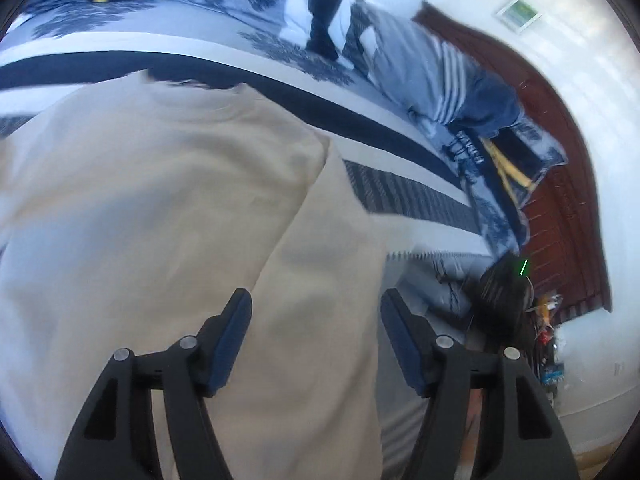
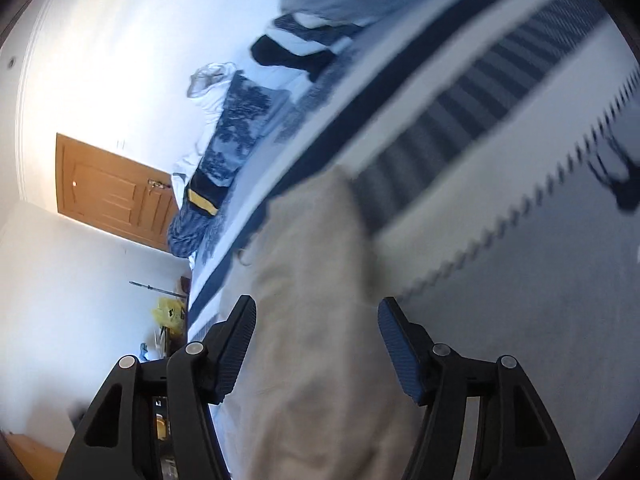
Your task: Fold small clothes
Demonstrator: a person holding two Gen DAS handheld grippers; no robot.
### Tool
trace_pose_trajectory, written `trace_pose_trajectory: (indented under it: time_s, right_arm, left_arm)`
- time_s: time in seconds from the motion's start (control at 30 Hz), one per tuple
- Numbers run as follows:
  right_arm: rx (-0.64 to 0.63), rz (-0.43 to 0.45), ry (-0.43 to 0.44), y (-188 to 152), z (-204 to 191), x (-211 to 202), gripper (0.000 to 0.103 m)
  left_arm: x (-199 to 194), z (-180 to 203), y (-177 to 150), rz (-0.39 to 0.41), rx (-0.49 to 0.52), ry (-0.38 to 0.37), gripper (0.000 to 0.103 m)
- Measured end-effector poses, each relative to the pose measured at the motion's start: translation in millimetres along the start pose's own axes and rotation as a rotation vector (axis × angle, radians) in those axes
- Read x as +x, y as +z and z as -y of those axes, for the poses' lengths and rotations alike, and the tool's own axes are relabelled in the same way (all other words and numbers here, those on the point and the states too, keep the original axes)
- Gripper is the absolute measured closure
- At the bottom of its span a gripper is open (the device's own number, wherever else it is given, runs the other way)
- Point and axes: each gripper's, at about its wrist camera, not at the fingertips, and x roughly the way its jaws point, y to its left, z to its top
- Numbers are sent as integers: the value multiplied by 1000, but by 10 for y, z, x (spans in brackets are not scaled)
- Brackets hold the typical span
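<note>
Nearest each lens stands a claw: the left claw (image 1: 316, 308) and the right claw (image 2: 318, 316), two in all, each with two blue-padded fingers spread wide and nothing pinched between them. One beige garment (image 1: 168, 216) lies spread on the bed (image 1: 400, 148), its cloth running under both claws; in the right wrist view it shows as a narrow strip (image 2: 320, 280) passing between the parted fingers. Whether the pads touch the fabric cannot be told. Both claws point forward over the cloth, both views tilted and blurred. The bed wears a blue-and-white cover with dark bands and a leafy print. One striped blue garment (image 1: 460, 80) is heaped near a patterned pillow (image 1: 516, 168) with a yellow stripe. Past the bed are white walls, a reddish-brown headboard (image 1: 560, 208), one small framed picture (image 1: 519, 14) and one wooden door (image 2: 112, 192).
</note>
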Motion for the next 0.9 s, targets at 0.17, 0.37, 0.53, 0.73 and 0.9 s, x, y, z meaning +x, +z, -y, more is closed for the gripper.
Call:
trace_pose_trajectory:
  time_s: [0.17, 0.37, 0.53, 0.73, 0.9]
  right_arm:
    - [244, -175, 130, -97, 715, 433, 59]
    - [334, -215, 279, -224, 847, 356, 70]
    - [327, -256, 239, -303, 947, 247, 70]
    - [342, -295, 352, -319, 838, 338, 69]
    - [364, -277, 366, -244, 747, 437, 69]
  left_arm:
    - [940, 353, 805, -87, 19, 72, 37]
    - [1727, 671, 1189, -160, 109, 244, 45]
    - [1856, 556, 1215, -238, 72, 273, 98]
    - [1041, -77, 1409, -122, -71, 157, 98]
    - [909, -751, 1376, -116, -232, 141, 98]
